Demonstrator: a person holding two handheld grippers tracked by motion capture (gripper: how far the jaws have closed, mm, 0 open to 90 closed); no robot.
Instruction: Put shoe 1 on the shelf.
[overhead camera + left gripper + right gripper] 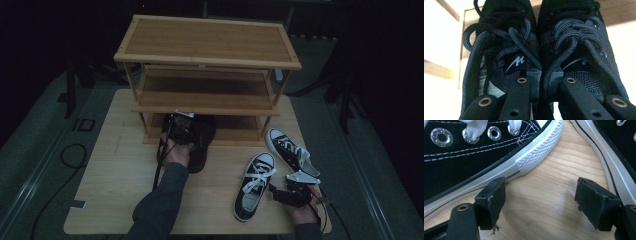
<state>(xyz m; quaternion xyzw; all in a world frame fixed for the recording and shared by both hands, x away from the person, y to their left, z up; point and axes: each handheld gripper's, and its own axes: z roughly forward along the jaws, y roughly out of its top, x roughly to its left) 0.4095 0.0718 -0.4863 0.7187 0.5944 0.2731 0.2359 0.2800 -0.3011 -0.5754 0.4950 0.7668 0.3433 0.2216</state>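
Roughly half done, I'd say: left gripper point(180, 125) is closed on the inner collars of the black shoes point(534, 50), both of them held together just ahead of it at the front edge of the rack's point(207, 60) bottom shelf, not fully in yet. Right gripper point(540, 202) sits wide open, holding nothing, its jaws between the two black-and-white sneakers point(256, 184) on the table point(115, 170), one touching each side. Count: two black shoes, two sneakers, one three-shelf rack.

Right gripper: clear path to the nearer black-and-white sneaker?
Likely yes. The right gripper stands open over bare table, one jaw beside the nearer sneaker, nothing between; the second sneaker flanks the other jaw.
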